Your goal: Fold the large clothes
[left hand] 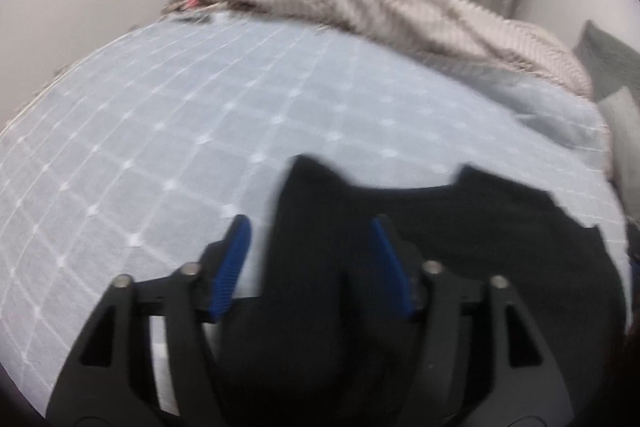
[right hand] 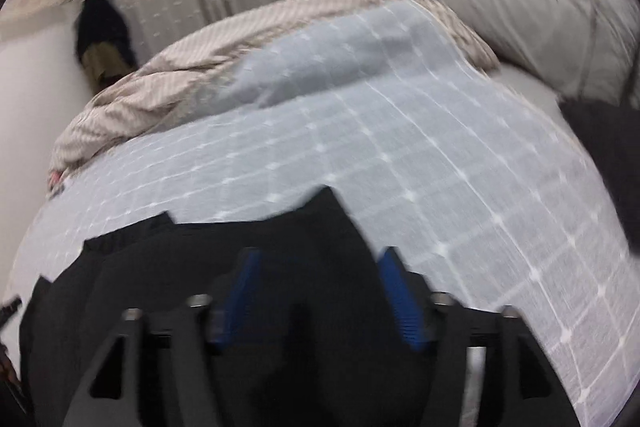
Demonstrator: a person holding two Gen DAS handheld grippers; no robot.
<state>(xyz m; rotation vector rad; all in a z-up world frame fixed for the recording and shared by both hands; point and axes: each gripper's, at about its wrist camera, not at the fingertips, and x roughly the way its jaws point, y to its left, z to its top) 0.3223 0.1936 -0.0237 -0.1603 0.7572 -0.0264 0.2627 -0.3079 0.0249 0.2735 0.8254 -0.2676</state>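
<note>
A large black soft-fabric garment [left hand: 440, 227] lies along the near edge of a bed covered by a pale blue quilted bedspread with a white grid pattern [left hand: 180, 107], with a rumpled beige striped blanket [left hand: 360, 3] bunched along the far side. The left gripper [left hand: 310, 231] sits with its blue-padded jaws spread wide, a raised peak of the black cloth standing between them but not pinched; the right gripper [right hand: 320, 263] shows the same, jaws apart with another peak of the garment [right hand: 240, 247] in the gap. Both views are blurred, so whether either pad touches cloth is unclear. The step in hand looks like taking hold of the garment's far edge at two corners. To do it well, each gripper should probably close on a full thickness of cloth, not just the tip of a peak, both at matching points along the edge, so that the fabric lifts level and folds over without twisting or dragging the bedspread beneath.
</note>
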